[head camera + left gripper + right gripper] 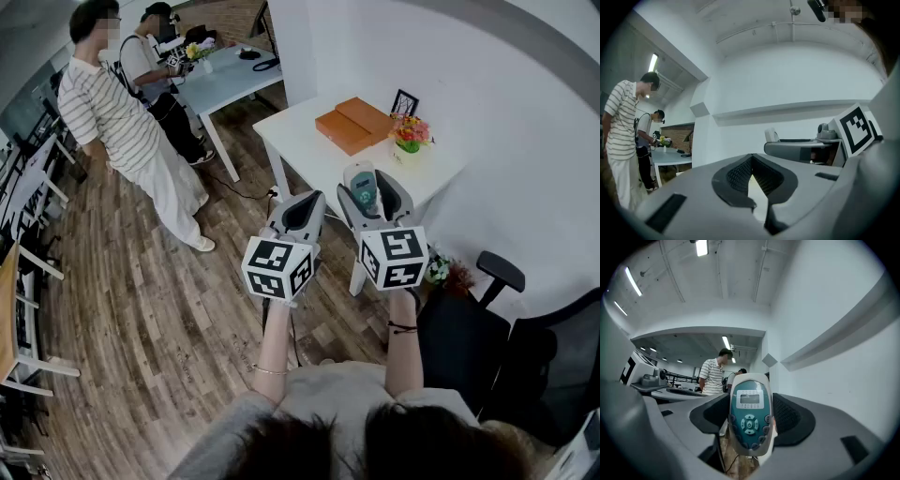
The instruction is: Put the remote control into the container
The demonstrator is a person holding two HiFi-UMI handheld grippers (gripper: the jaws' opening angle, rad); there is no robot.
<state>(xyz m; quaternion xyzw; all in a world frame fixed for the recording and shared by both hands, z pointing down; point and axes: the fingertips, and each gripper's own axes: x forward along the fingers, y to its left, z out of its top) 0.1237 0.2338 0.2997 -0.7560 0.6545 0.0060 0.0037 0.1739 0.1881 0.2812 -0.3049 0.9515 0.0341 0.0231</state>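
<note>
The remote control (749, 417), grey with a teal button face, stands upright between the jaws of my right gripper (750, 423), which is shut on it. From the head view, the remote control (361, 187) and right gripper (373, 199) hang in the air above the near edge of a white table (309, 150). On that table lies a flat orange box (354, 125). My left gripper (298, 214) is held up beside the right one, holding nothing. Its pads (740, 174) meet at the tip, so the left gripper (751, 177) is shut.
A small pot of flowers (410, 133) and a picture frame (404, 101) stand on the white table by the wall. A person in a striped shirt (117, 127) stands on the wooden floor at left, another behind by a second table (230, 77). A black chair (502, 323) is at right.
</note>
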